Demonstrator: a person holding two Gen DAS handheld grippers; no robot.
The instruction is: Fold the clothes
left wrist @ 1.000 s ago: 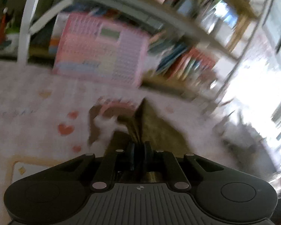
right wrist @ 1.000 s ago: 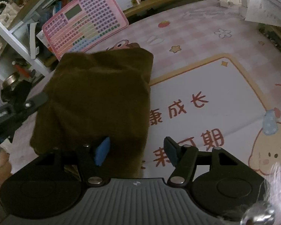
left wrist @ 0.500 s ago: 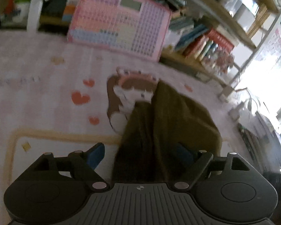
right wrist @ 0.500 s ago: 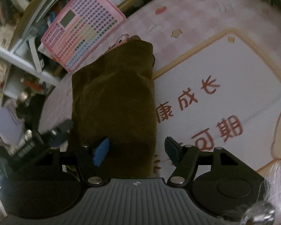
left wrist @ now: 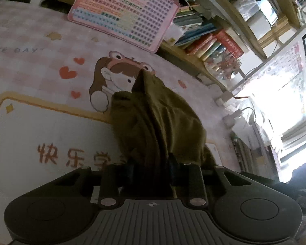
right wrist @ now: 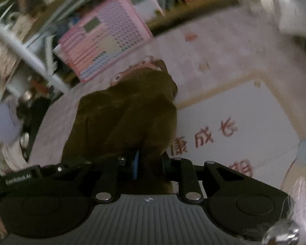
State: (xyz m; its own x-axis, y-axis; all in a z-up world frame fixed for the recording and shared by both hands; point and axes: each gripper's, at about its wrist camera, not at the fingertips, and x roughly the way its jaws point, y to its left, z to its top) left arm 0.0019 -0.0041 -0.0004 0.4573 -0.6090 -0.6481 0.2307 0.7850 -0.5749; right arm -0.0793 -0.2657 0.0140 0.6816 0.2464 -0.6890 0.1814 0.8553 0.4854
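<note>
Olive-brown garment (left wrist: 159, 122) lies bunched on the pink printed mat (left wrist: 30, 65), running forward from both sets of jaws. Left gripper (left wrist: 152, 168) is clamped on its near edge; right gripper (right wrist: 150, 164) likewise pinches the cloth.

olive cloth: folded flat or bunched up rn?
Bunched: the olive cloth rises in creases, gathered between left gripper fingers; right gripper also clamps it.

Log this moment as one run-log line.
task: fold clothes | left gripper: shut on olive-brown fleece garment | right gripper: shut on same garment | garment: bunched over pink cartoon-print mat
</note>
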